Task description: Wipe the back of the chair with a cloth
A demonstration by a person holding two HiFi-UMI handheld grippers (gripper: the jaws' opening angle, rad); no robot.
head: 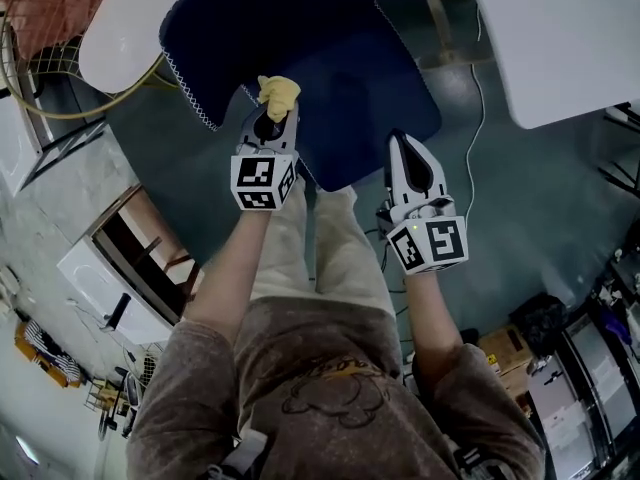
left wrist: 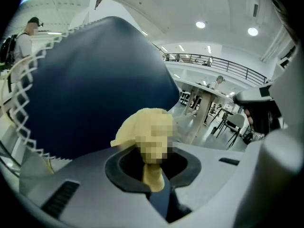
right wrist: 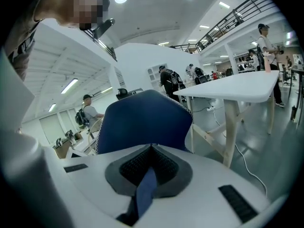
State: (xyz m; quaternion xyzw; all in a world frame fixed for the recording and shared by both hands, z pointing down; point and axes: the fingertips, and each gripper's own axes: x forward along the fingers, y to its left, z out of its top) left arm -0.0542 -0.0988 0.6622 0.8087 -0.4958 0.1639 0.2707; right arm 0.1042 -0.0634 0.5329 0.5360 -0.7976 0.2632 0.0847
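In front of the person's knees stands a navy chair (head: 345,88). Its seat spreads towards the person and its backrest rises at the far side, trimmed with white zigzag stitching. The top of the backrest is cut off by the upper edge of the head view, and the chair's base and legs are hidden under the seat. In the left gripper view the backrest fills the left half as one dark curved surface.

A white table (head: 560,38) stands to the chair's right, with only one corner inside the head view.

The right gripper (head: 398,138) hangs over the near right part of the seat, well apart from the backrest. Its tips point away from the person, and its jaws are drawn together with nothing between them. Only a strip of blue shows through the slot.

The left gripper (head: 270,118) points the same way, at the foot of the backrest. Its jaws are clamped on a yellow cloth (head: 279,91).

The cloth is bunched into a lump. Its long axis runs along the jaws: a narrow tail is pinched between them and the bulk pokes out past the tips towards the backrest. Part of the lump is hard to make out in the left gripper view. No view shows whether it touches the fabric or sits just before it.
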